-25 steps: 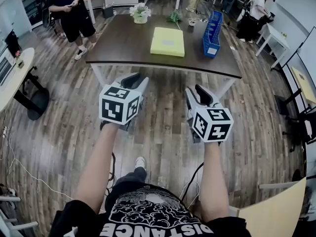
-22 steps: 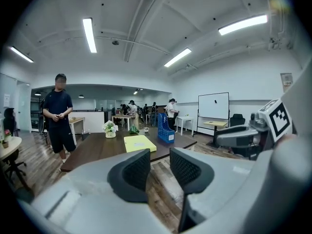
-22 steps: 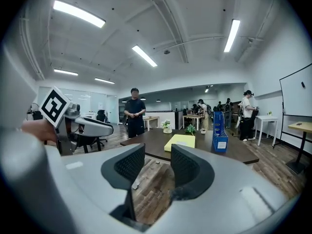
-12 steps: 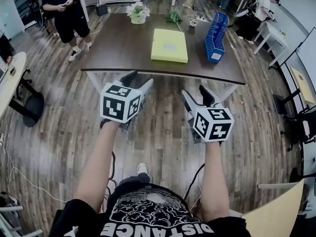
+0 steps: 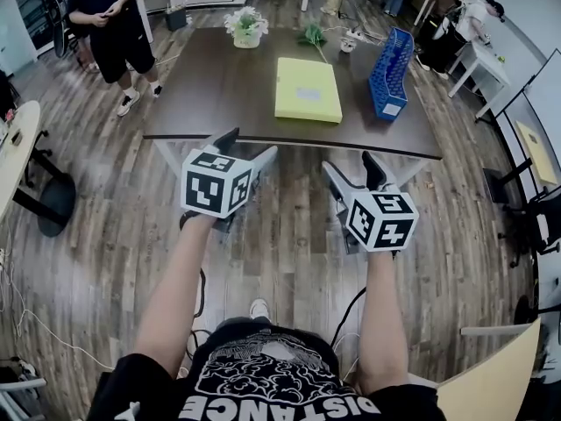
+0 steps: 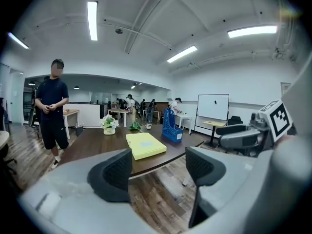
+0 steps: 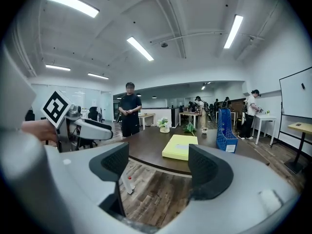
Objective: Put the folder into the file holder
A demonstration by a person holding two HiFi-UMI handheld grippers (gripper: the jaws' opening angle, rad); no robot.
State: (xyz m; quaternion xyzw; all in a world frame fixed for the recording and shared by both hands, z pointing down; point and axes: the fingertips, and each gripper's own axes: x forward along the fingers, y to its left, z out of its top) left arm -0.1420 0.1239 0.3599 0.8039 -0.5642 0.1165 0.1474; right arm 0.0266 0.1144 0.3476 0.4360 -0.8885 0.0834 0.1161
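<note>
While flat on table (image 5: 219, 86), pale-labelled yellow folder (image 5: 308, 89); left tool (image 5: 250, 144), right tool (image 5: 349, 162) just opened, empty.

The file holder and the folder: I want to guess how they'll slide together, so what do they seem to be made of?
The file holder looks like moulded blue plastic: slotted walls, even colour. The folder is flat, matte, pale yellow with a lighter label; plastic or stiff card, I cannot tell which.
</note>
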